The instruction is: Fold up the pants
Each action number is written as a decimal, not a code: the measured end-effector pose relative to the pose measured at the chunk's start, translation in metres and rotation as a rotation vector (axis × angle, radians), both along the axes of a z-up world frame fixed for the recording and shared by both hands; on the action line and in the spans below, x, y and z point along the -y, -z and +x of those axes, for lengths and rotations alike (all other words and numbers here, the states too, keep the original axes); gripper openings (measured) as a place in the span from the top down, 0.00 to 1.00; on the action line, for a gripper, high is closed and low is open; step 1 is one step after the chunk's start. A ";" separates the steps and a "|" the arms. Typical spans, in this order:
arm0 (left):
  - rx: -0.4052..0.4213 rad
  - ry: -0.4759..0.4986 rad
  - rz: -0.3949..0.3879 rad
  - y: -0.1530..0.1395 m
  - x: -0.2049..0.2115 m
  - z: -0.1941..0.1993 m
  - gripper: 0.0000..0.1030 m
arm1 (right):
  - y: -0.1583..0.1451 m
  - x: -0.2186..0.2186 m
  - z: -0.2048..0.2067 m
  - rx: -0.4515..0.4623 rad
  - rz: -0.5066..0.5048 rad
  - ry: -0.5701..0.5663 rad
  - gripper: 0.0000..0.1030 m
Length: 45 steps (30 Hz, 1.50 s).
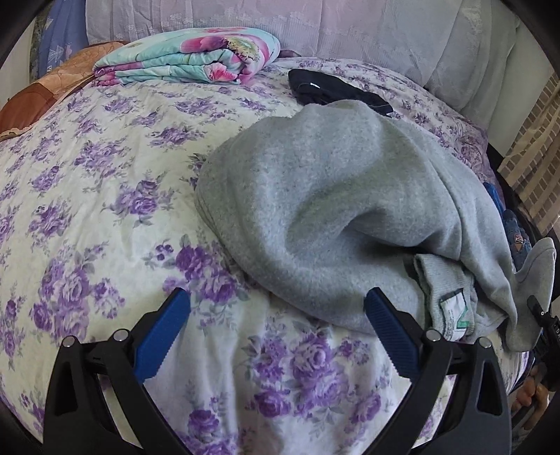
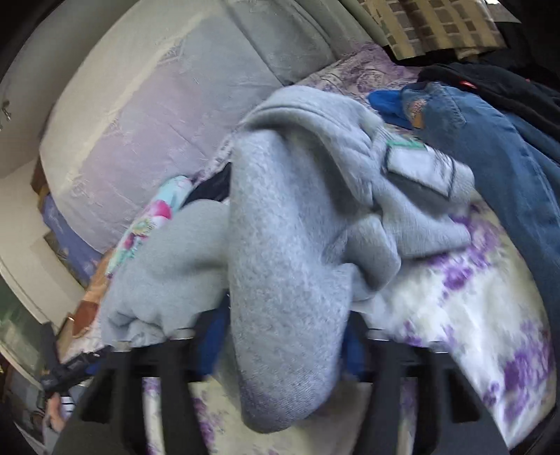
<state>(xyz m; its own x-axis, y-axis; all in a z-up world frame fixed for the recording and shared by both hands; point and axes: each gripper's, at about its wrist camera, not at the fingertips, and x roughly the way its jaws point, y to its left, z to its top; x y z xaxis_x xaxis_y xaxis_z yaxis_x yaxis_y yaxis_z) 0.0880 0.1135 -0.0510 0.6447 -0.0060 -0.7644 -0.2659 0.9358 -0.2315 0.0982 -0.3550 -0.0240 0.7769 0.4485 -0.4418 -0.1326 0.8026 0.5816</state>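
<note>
Grey fleece pants [image 1: 332, 210] lie bunched on the floral bedspread [image 1: 87, 210], inside out, with a white label showing at the waistband [image 1: 451, 311]. My left gripper [image 1: 276, 332] is open and empty, its blue fingers [image 1: 164, 336] just short of the pants' near edge. My right gripper [image 2: 280, 346] is shut on a fold of the grey pants [image 2: 287, 262] and lifts it; the cloth hides most of its fingers. The right gripper also shows at the right edge of the left wrist view [image 1: 542, 315], holding grey cloth.
A folded floral quilt [image 1: 196, 59] and a dark garment [image 1: 329, 91] lie at the far side of the bed. Blue jeans [image 2: 490, 147] and black clothing [image 2: 490, 84] are piled to the right. Pale pillows [image 1: 350, 31] line the back.
</note>
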 end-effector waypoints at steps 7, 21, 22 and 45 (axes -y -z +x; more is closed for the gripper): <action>0.008 -0.002 -0.016 -0.001 -0.009 0.021 0.04 | -0.083 0.030 0.048 0.172 0.026 0.005 0.84; 0.187 -0.090 0.082 -0.085 -0.077 0.044 0.04 | -0.116 0.090 0.105 0.216 0.144 0.097 0.86; 0.166 -0.085 0.068 -0.087 -0.085 0.056 0.04 | -0.103 0.096 0.095 0.187 0.110 0.131 0.86; 0.018 0.551 -0.373 -0.035 0.001 0.184 0.76 | -0.053 0.095 0.075 0.024 -0.027 0.203 0.86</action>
<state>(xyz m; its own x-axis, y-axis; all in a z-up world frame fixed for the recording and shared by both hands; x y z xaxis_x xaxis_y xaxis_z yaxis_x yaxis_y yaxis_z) 0.2722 0.1120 -0.0157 0.4842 -0.6007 -0.6362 0.2358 0.7898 -0.5662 0.1731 -0.4504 0.0288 0.8607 0.2698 -0.4317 0.0195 0.8298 0.5577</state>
